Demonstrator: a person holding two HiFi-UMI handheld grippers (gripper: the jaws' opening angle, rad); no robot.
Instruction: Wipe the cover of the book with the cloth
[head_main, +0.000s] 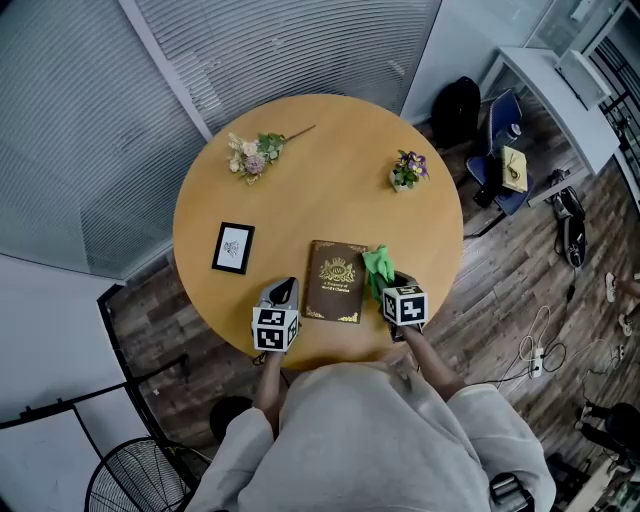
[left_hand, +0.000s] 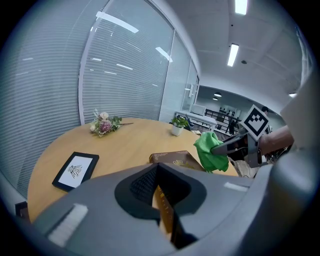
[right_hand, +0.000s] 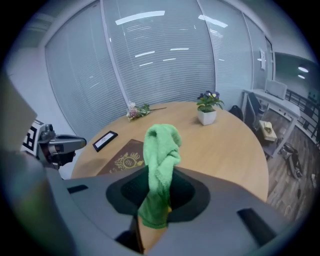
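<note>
While right gripper (head_main: 391, 286) pinches cloth (head_main: 377, 266) at book's (head_main: 335, 281) right edge, book's long axis parallels both grippers, left gripper (head_main: 286, 290) near-closed, empty, just left of book.

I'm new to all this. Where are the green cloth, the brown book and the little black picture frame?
green cloth (right_hand: 161, 150): right gripper view, on its bunched upper fold.
brown book (head_main: 336, 282): head view, on the middle of its cover.
black picture frame (head_main: 233, 247): head view, on its white middle.

Pale grey long-sleeved top (head_main: 370, 430); grey left claw (head_main: 286, 288) and right claw (head_main: 388, 282), each with a black-and-white marker cube (head_main: 275, 328).
</note>
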